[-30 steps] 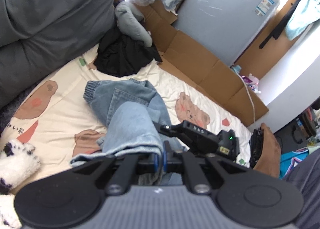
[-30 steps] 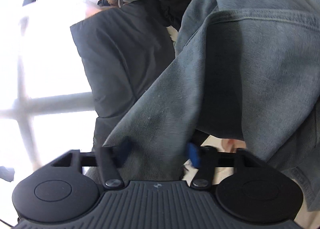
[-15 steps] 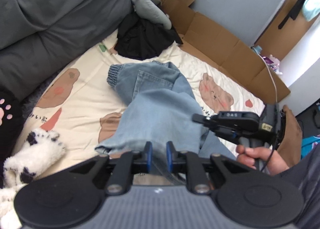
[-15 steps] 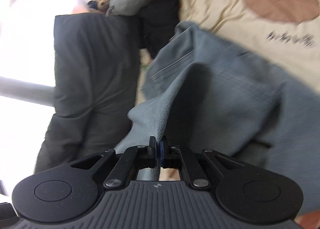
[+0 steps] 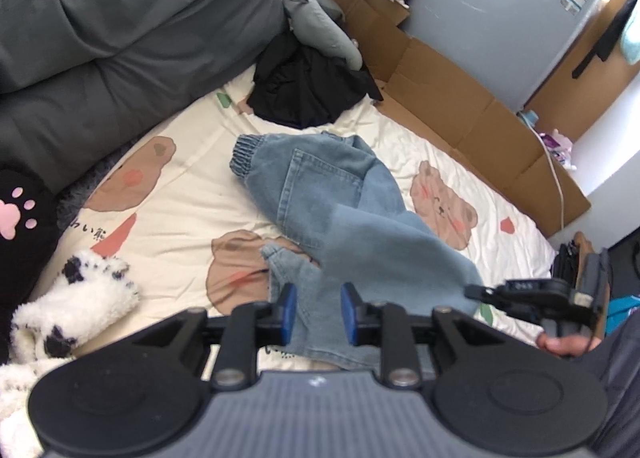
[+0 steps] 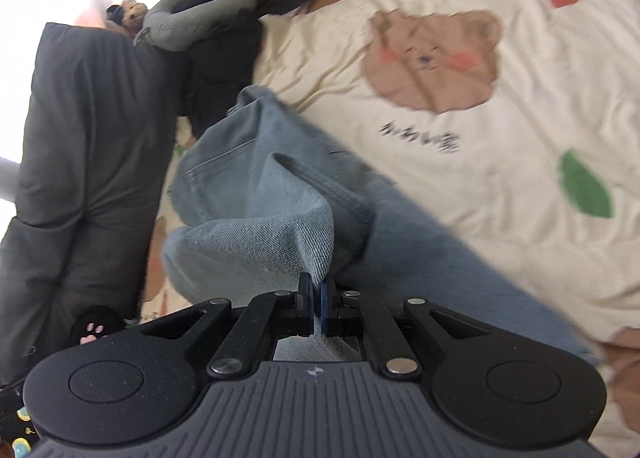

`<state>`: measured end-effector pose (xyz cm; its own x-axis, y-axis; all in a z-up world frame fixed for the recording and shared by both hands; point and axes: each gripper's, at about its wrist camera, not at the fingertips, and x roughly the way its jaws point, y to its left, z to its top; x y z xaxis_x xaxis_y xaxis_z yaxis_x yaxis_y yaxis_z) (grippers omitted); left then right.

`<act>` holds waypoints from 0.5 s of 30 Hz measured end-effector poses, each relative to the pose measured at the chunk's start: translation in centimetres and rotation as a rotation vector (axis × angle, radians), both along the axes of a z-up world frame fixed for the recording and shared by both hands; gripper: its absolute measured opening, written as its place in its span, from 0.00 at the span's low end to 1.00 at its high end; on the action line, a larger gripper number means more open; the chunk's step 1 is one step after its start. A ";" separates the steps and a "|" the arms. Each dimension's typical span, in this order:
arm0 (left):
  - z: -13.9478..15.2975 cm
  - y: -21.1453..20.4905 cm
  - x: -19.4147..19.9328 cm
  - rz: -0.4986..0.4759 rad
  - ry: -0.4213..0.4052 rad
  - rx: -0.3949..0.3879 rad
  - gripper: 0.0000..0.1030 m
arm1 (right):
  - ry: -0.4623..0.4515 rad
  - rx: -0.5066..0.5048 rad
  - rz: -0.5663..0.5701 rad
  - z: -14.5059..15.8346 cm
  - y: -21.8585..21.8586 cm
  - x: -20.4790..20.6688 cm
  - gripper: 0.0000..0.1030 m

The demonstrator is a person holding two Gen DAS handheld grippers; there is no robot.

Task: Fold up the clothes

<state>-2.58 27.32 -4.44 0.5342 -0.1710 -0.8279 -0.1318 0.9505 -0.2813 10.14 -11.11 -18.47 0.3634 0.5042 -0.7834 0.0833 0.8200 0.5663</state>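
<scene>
Light blue jeans (image 5: 320, 194) lie crumpled on a cream bedsheet (image 5: 180, 194) printed with bears. My left gripper (image 5: 319, 312) hovers over a leg end; its jaws are opening and the blue pads (image 5: 288, 308) stand apart, with denim showing in the gap but not pinched. In the left wrist view my right gripper (image 5: 471, 292) sits low at the right, held by a hand (image 5: 560, 343). My right gripper (image 6: 318, 308) is shut on a raised fold of the jeans (image 6: 248, 194), lifted off the sheet (image 6: 520, 118).
Grey sofa cushions (image 5: 120, 18) border the sheet on the left. A black garment (image 5: 304, 98) and a grey plush (image 5: 320, 22) lie at the far end. Flattened cardboard (image 5: 460, 98) and a grey appliance (image 5: 500, 6) line the right. A white fluffy item (image 5: 76, 298) lies near left.
My left jaws, shut on the denim a second ago, have parted and the leg has dropped to the sheet. My right jaws have closed on a fold and swung up to the right with it.
</scene>
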 end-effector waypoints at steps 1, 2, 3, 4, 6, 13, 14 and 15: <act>0.0 -0.1 0.1 0.001 -0.002 -0.001 0.25 | -0.002 -0.014 -0.004 0.4 -0.6 -0.2 0.01; 0.0 -0.2 0.1 0.002 -0.005 -0.002 0.26 | -0.004 -0.025 -0.008 0.9 -1.2 -0.3 0.01; 0.1 -0.2 0.2 0.002 -0.007 0.000 0.26 | -0.008 -0.037 -0.010 1.3 -1.8 -0.5 0.01; 0.1 -0.4 0.3 0.004 -0.009 0.003 0.28 | -0.013 -0.053 -0.011 1.8 -2.4 -0.6 0.01; 0.1 -0.6 0.5 0.008 -0.014 0.008 0.30 | -0.021 -0.086 -0.015 2.7 -3.6 -1.0 0.01; 0.6 -0.8 1.2 0.035 -0.025 0.010 0.38 | -0.043 -0.198 -0.025 6.1 -7.9 -2.4 0.01; 0.7 -0.7 1.4 0.046 -0.024 0.007 0.40 | -0.046 -0.212 -0.028 6.6 -8.6 -2.6 0.01; 0.8 -0.6 1.5 0.056 -0.023 0.005 0.40 | -0.049 -0.225 -0.033 7.1 -9.3 -2.8 0.01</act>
<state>-1.11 26.71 -3.66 0.5615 -0.1359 -0.8162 -0.1786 0.9432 -0.2800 7.36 -20.37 -11.40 0.4171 0.3062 -0.8557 0.0889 0.9233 0.3737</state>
